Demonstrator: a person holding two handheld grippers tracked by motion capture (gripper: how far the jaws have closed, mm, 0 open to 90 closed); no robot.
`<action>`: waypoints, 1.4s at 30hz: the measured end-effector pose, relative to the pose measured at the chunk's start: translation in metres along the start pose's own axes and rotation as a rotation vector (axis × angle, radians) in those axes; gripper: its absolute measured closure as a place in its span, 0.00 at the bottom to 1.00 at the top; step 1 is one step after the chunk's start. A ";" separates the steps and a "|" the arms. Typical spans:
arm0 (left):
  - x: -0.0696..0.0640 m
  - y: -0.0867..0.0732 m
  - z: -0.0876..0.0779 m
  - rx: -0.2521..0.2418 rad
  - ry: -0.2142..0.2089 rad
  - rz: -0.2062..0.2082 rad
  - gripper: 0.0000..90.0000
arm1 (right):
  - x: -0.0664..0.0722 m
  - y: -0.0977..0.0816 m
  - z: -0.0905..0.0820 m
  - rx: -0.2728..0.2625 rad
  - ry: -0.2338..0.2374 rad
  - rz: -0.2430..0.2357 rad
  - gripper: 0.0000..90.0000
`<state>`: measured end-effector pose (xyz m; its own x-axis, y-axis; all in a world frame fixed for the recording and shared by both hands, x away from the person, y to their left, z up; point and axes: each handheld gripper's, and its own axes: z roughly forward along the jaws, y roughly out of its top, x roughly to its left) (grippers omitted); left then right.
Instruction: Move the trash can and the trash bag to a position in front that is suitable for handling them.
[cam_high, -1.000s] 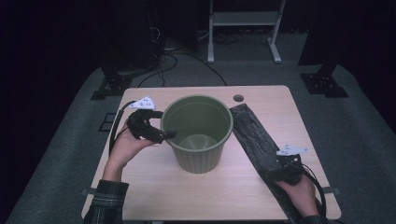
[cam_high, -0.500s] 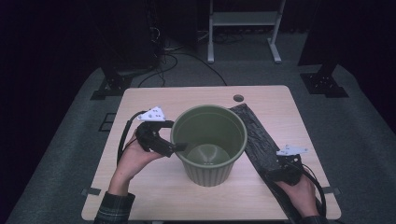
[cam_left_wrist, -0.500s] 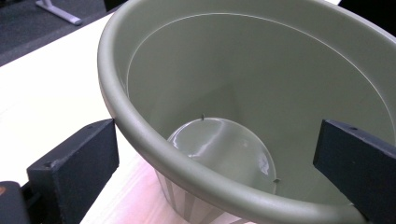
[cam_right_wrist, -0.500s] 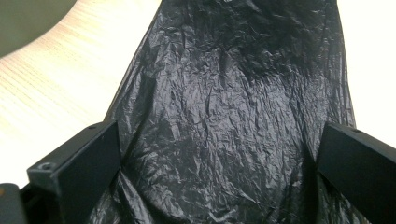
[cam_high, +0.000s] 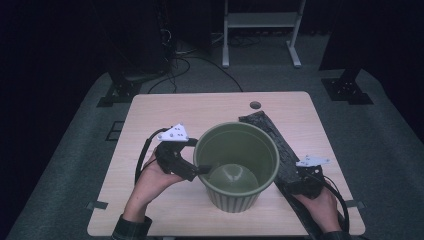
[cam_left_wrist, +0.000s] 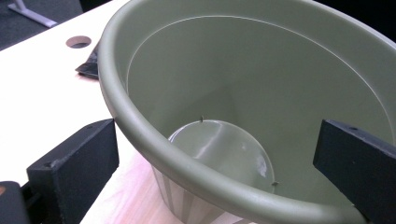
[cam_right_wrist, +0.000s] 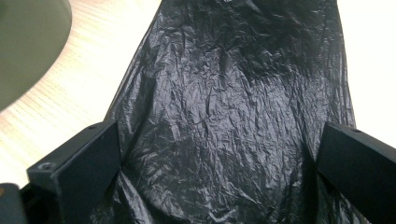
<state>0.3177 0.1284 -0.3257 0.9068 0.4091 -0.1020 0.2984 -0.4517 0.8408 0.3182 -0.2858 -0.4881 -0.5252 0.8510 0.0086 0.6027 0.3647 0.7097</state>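
Colours: olive green, black, pale wood.
Pot (cam_high: 236, 170), centre frame: dull olive green, ribbed lower wall. Plastic sheet (cam_high: 280, 150), right of centre: crinkled glossy black. Table (cam_high: 200, 107): pale wood grain. Grippers black, white top plates. Lower-left sleeve (cam_high: 131, 231): dark plaid.

Green plastic pot (cam_high: 236, 167) covers part of the black plastic bag (cam_high: 274, 145) in the high view; bag's near end runs off the bottom edge. Left gripper view: pot's far and right rim cut off by the frame, base outside hidden behind its wall. Left gripper (cam_high: 196, 170): one jaw tip is inside the pot, contact with the rim can't be judged. Right gripper (cam_high: 295, 186) tips lost against the dark bag from above. Right gripper view: bag cropped on the top and bottom edges, pot only a blurred corner.
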 end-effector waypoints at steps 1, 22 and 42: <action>-0.002 0.001 0.001 0.001 -0.004 0.004 0.00 | 0.000 0.000 0.000 0.000 0.000 0.000 0.00; -0.013 0.009 0.005 -0.017 -0.031 0.027 0.00 | 0.000 0.000 0.000 -0.001 -0.001 0.001 0.00; 0.006 -0.017 -0.051 -0.098 0.111 -0.018 0.00 | 0.000 0.000 0.000 -0.001 -0.001 0.002 0.00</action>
<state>0.3034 0.1790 -0.3136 0.8614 0.5041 -0.0625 0.2786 -0.3660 0.8879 0.3181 -0.2857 -0.4881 -0.5233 0.8521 0.0091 0.6034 0.3629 0.7101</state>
